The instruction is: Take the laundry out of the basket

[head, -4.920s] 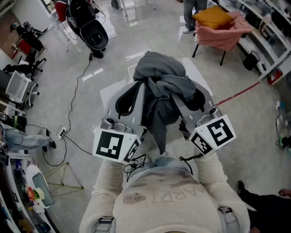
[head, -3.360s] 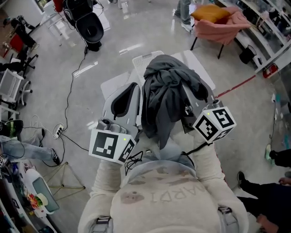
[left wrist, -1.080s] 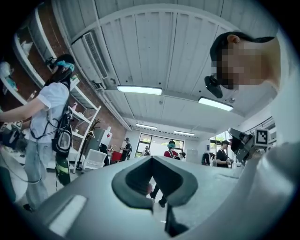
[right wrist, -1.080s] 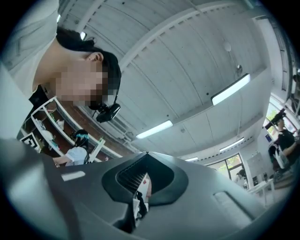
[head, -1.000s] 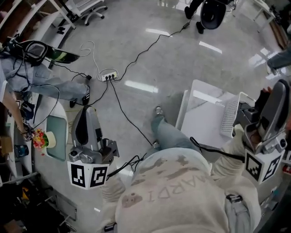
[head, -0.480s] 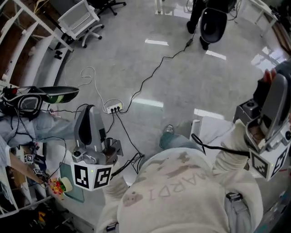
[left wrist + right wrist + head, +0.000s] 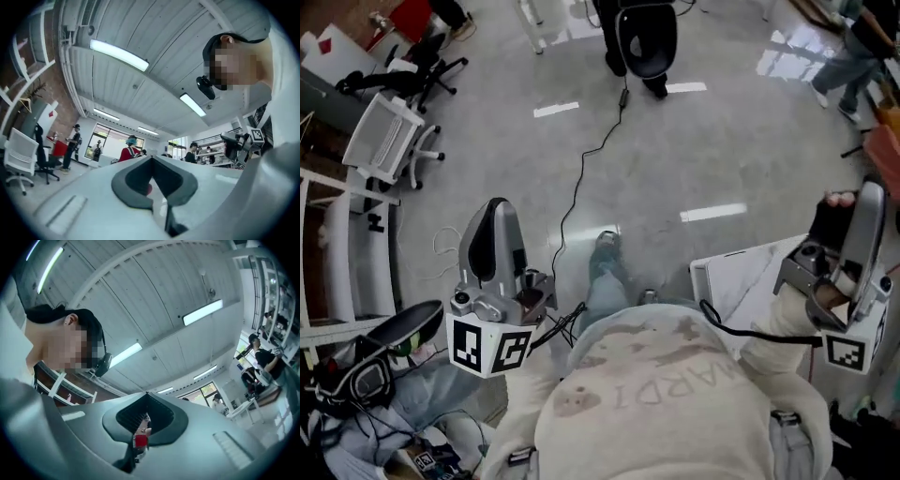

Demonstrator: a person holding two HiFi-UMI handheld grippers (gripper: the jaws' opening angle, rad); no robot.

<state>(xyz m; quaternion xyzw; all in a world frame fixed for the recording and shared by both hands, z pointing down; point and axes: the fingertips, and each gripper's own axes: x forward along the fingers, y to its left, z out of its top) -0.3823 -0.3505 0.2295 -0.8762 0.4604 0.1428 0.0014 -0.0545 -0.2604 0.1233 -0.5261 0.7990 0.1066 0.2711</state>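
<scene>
We hold our 2 grippers pointing at the ceiling. The left gripper [image 7: 495,206] and right gripper [image 7: 869,192] both have their jaws pressed together on nothing. No laundry or basket shows in any view. A white table [image 7: 733,274] sits just beside the right gripper. We judge that swinging down unsighted risks striking its edge.

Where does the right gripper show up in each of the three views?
Head view: right gripper at the right edge, pointing up.
Left gripper view: right gripper small at mid-right.
Right gripper view: right gripper bottom centre, jaws together.
Shared landmark: the person's cream sweater.
</scene>
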